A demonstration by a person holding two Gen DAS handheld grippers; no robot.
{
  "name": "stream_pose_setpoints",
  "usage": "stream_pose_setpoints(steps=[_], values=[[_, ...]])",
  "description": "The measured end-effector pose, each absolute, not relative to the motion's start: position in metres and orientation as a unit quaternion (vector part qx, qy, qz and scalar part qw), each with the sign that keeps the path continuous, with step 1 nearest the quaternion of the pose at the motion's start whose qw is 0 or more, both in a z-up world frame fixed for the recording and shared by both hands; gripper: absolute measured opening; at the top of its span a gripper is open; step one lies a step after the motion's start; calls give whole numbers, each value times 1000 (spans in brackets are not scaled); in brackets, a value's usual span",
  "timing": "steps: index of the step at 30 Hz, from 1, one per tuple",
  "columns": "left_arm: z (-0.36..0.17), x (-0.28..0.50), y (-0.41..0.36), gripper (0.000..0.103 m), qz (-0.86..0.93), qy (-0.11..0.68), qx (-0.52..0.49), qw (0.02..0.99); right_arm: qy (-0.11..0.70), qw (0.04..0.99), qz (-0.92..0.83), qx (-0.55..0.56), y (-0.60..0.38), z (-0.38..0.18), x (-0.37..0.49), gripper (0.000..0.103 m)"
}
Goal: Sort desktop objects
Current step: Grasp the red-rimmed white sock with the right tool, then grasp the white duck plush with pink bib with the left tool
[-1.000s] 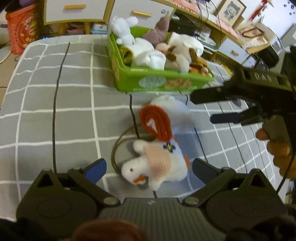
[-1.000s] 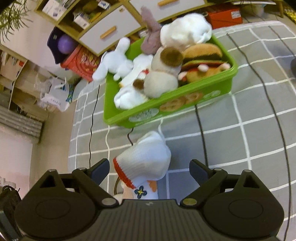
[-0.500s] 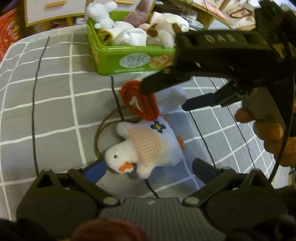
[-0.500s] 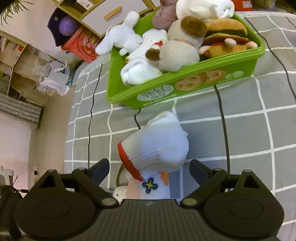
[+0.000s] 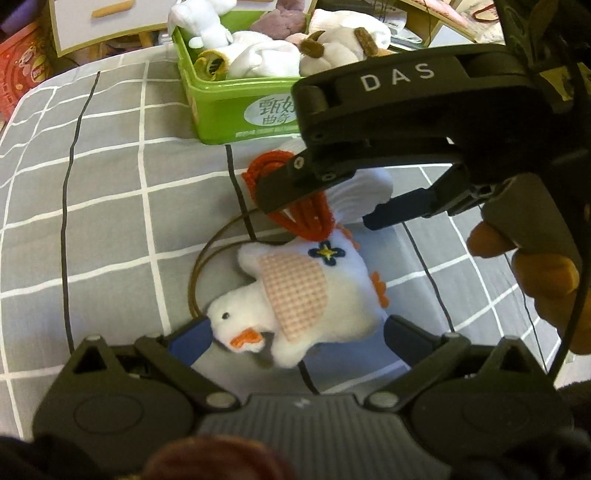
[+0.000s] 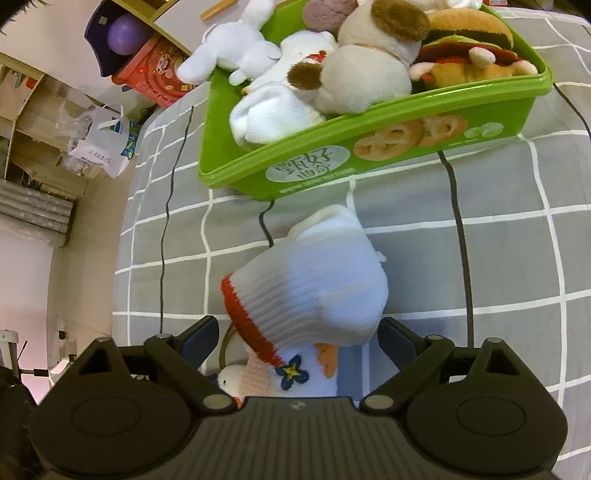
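A white plush duck [image 5: 295, 295] with a pink checked wing lies on the grey checked cloth [image 5: 110, 221]. My left gripper [image 5: 295, 338] stands open around the duck, one finger at its head and one at its tail. A white knitted hat [image 6: 314, 288] with a red brim rests against the duck's [image 6: 291, 373] back. My right gripper [image 6: 301, 338] is open with the hat between its fingers; in the left wrist view the right gripper [image 5: 340, 203] straddles the hat's red brim [image 5: 295, 210]. Behind stands a green bin [image 6: 369, 162] full of plush toys.
A brown cord loop [image 5: 195, 280] lies beside the duck. Black cables [image 6: 458, 221] run across the cloth. A person's fingers [image 5: 543, 273] hold the right gripper's handle. A red box [image 5: 22, 77] and drawers [image 5: 107, 18] sit beyond the cloth's far edge.
Both grippers have come down closer to the duck and the hat. The right gripper has moved in from the right over the hat. Both stay equally wide.
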State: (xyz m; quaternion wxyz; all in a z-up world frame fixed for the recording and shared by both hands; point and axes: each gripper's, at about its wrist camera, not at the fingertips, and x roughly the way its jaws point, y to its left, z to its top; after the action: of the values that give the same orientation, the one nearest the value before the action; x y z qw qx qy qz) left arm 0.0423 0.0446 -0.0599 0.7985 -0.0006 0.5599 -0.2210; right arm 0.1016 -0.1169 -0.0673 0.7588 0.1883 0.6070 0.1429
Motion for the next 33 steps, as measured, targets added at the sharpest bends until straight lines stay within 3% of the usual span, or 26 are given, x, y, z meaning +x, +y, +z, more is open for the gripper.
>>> stream_pose_setpoints(steps=[4,8,28,33], values=[[-63,45,43,102,-213,562,0,799,602,760,149,196,-120,-67,101,79],[-64,47,39,102,-206,563,1,800,591,768,149,196,-121,-60,100,75],[-64,55,29,102,-162,571,-25,804,562,790,120,212,-156,-37,96,66],[-62,54,30,98,-161,568,-29,807,560,791,116,216,-159,-36,95,65]])
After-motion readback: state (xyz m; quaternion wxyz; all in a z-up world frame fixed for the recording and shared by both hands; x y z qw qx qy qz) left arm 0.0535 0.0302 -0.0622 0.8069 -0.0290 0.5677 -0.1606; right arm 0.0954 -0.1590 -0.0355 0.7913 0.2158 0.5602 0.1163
